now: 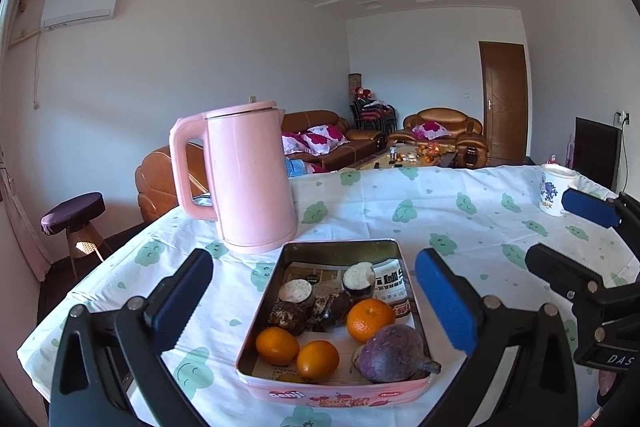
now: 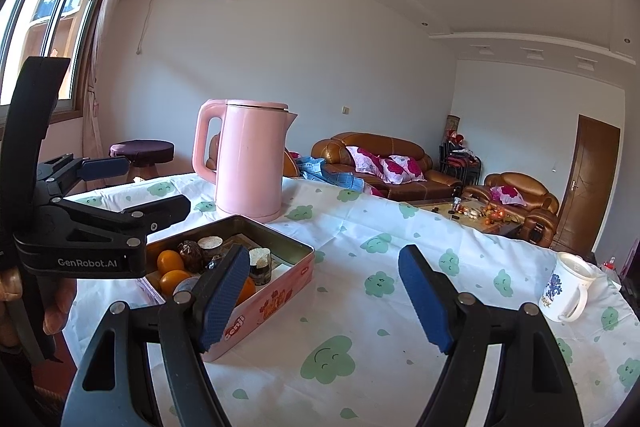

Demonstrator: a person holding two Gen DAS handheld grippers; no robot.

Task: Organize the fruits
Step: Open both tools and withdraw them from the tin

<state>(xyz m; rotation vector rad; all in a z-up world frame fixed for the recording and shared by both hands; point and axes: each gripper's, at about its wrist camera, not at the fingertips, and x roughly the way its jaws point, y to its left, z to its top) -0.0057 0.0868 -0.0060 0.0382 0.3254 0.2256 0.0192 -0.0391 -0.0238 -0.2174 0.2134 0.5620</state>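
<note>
A pink tin box (image 1: 404, 281) sits on the table and holds three oranges (image 1: 370, 319), a purple fruit (image 1: 394, 353) and several dark brown cut pieces (image 1: 296, 293). My left gripper (image 1: 314, 299) is open and empty, its fingers either side of the box above it. My right gripper (image 2: 320, 297) is open and empty, over the cloth just right of the box (image 2: 280, 297). The right gripper also shows at the right edge of the left wrist view (image 1: 576, 231). The left gripper shows at the left of the right wrist view (image 2: 140, 187).
A pink kettle (image 1: 250, 183) stands just behind the box. A white mug (image 2: 566, 287) stands at the table's right edge. The table (image 2: 400, 367) wears a white cloth with green prints. Sofas and a stool stand beyond it.
</note>
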